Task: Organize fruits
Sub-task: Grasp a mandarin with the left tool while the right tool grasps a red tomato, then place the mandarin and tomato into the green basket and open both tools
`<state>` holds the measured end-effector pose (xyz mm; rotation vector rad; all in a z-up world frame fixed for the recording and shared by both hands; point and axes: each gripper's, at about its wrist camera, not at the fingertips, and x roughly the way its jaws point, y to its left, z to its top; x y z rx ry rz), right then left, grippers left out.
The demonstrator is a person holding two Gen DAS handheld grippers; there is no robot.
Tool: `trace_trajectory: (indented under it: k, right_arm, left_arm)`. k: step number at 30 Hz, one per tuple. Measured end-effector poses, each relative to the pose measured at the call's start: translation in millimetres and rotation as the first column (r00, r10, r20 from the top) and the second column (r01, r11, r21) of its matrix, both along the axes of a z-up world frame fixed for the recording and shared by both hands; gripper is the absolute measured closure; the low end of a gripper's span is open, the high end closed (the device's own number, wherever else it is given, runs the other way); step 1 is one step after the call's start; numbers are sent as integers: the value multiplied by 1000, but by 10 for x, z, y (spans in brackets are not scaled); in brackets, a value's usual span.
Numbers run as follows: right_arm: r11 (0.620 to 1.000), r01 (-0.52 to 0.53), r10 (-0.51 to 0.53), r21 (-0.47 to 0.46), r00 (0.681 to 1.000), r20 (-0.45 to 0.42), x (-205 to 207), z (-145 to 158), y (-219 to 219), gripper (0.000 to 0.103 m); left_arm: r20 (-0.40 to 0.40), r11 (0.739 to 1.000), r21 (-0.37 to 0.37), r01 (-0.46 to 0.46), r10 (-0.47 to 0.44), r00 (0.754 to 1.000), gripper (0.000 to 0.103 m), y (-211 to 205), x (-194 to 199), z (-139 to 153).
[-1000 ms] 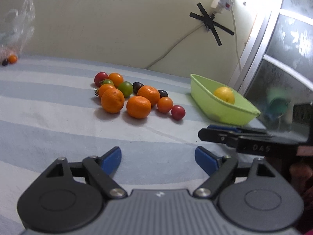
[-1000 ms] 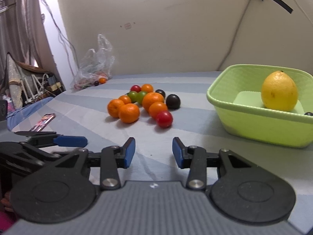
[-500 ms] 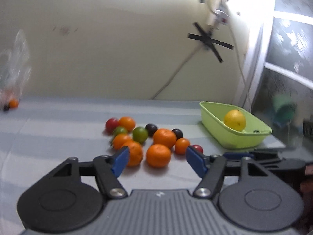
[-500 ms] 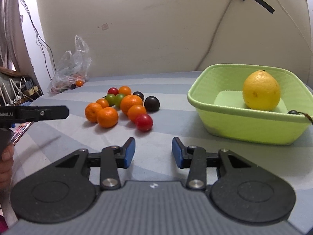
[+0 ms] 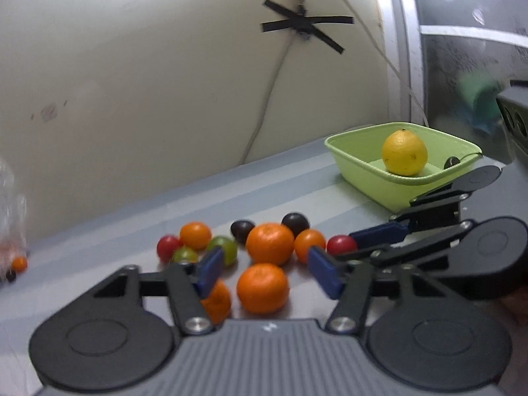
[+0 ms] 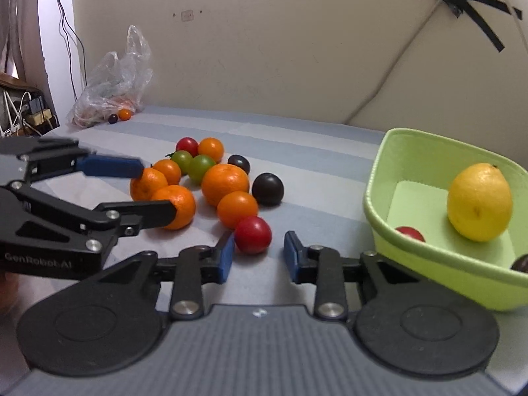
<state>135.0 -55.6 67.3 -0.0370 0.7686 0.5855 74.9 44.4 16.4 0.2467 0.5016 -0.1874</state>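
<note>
Fingers closing, basket tomato right-view only

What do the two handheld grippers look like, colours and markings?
Both match: left gripper and right gripper have black linkage arms with silver pivot screws, blue finger pads, round black housings and a ribbed grey body. White "GenRobot.AI" lettering marks the left one's side.

Both grippers closing, empty

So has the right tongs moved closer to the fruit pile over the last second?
Yes. The right tongs have advanced toward the pile: the red tomato now sits right at their tips, and the green basket looms larger on the right.
</note>
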Motion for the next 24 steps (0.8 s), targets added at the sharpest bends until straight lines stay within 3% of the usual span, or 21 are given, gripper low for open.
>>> trace_trajectory:
  k: [1, 4, 6, 8, 11, 14, 20, 24]
  right_arm:
    - [1000, -9, 9, 6, 1000, -1, 1, -3, 5, 76]
    - [1000, -8, 8, 6, 1000, 7, -33, 8, -9, 77]
    - [1000, 4, -4, 31, 1000, -4, -44, 10, -74, 77]
    - [998, 22, -21, 51, 1000, -20, -40, 6, -140, 77]
    - [996, 37, -33, 86, 999, -43, -25, 1, -203, 77]
    - [993, 39, -33, 107, 998, -58, -4, -8, -225, 77]
    - [991, 47, -44, 128, 999, -28, -75, 37, -265, 77]
    - [987, 47, -50, 154, 999, 17, -245, 97, -395, 77]
  left_arm:
    - [4, 1000, 13, 6, -6, 1000, 54, -26, 8, 0]
    - [3, 997, 71, 16, -16, 1000, 53, -102, 38, -54]
    - [-38, 995, 100, 1, 3, 999, 52, -106, 95, -130]
    - [-98, 995, 96, -2, 11, 995, 52, -72, 155, -196]
    - [-90, 994, 113, -1, 11, 996, 53, -92, 100, -210]
    - [-66, 989, 140, -37, 47, 997, 66, -131, 86, -224]
    - [-71, 999, 29, -37, 39, 997, 66, -128, -96, -101]
    - [-45, 998, -66, 25, -28, 999, 66, -231, -168, 105]
